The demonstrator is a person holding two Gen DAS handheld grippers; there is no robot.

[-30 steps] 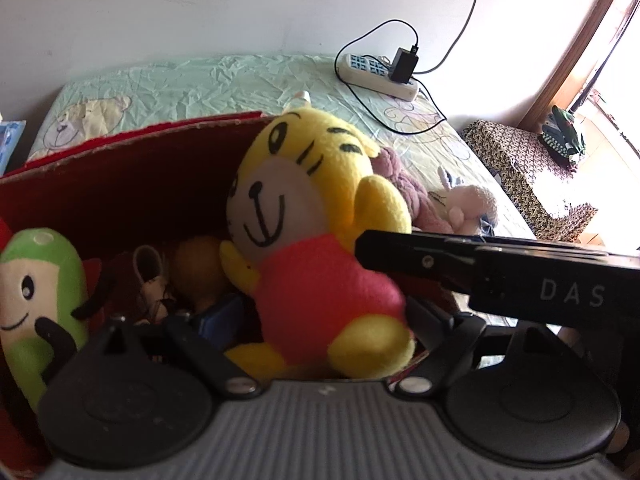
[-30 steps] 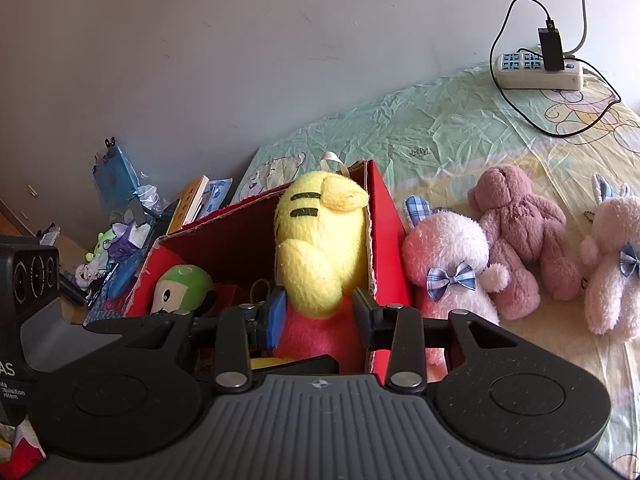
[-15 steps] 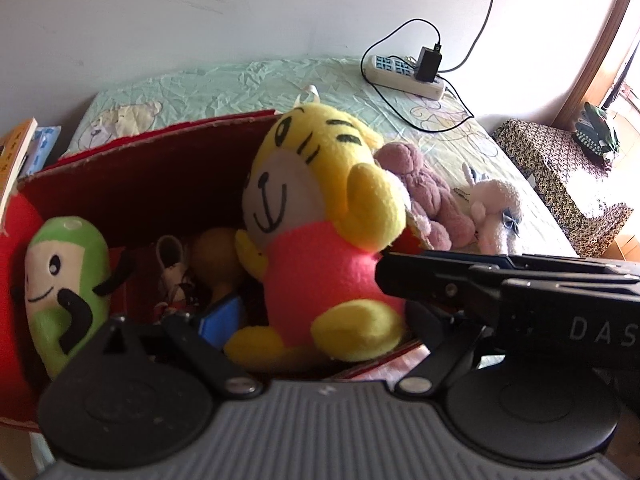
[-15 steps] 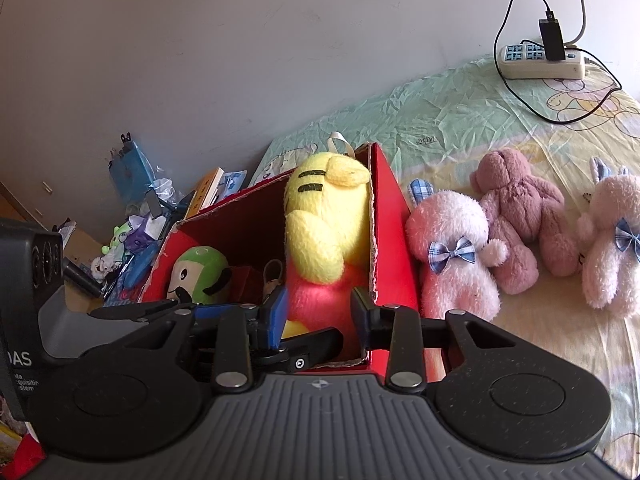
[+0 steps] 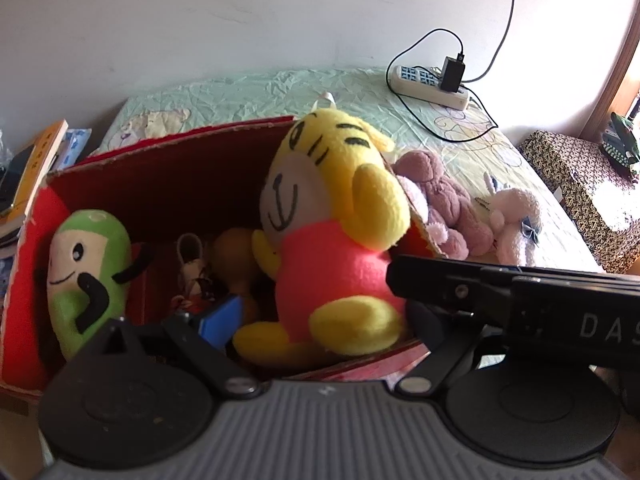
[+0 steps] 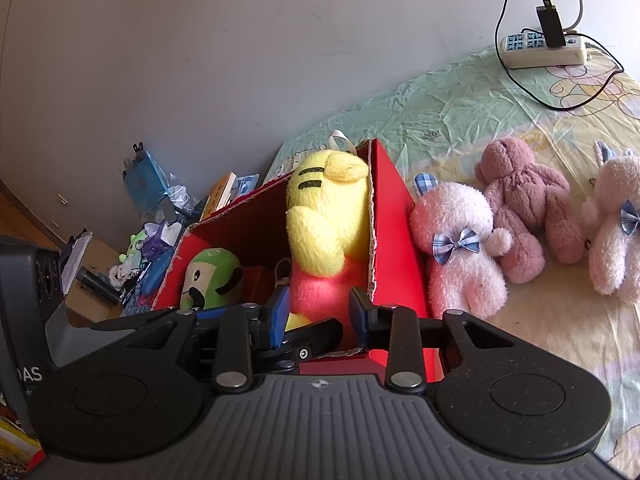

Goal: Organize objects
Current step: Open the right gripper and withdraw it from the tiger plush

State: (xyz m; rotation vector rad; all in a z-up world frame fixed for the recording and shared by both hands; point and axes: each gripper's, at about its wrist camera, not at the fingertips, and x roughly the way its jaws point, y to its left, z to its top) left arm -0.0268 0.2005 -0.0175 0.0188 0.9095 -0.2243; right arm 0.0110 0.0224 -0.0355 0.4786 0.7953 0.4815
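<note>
Yellow tiger plush (image 6: 326,220) sits upright in the red box (image 6: 402,248), mid-frame in both views. Our right gripper (image 6: 318,314) is parted w/ nothing held, just below the plush. Left gripper (image 5: 316,320): one finger hidden, can't tell. Pink bunny (image 6: 460,248) lies right of the box, nearer our right gripper: probably next.

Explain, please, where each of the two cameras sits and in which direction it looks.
Left wrist: on the left gripper, facing into the red box at the yellow tiger plush; its own fingers and the other gripper's body show.
Right wrist: on the right gripper, facing the box's side and the pink plush on the bed.
Shared: box, tiger, green plush, power strip.
</note>
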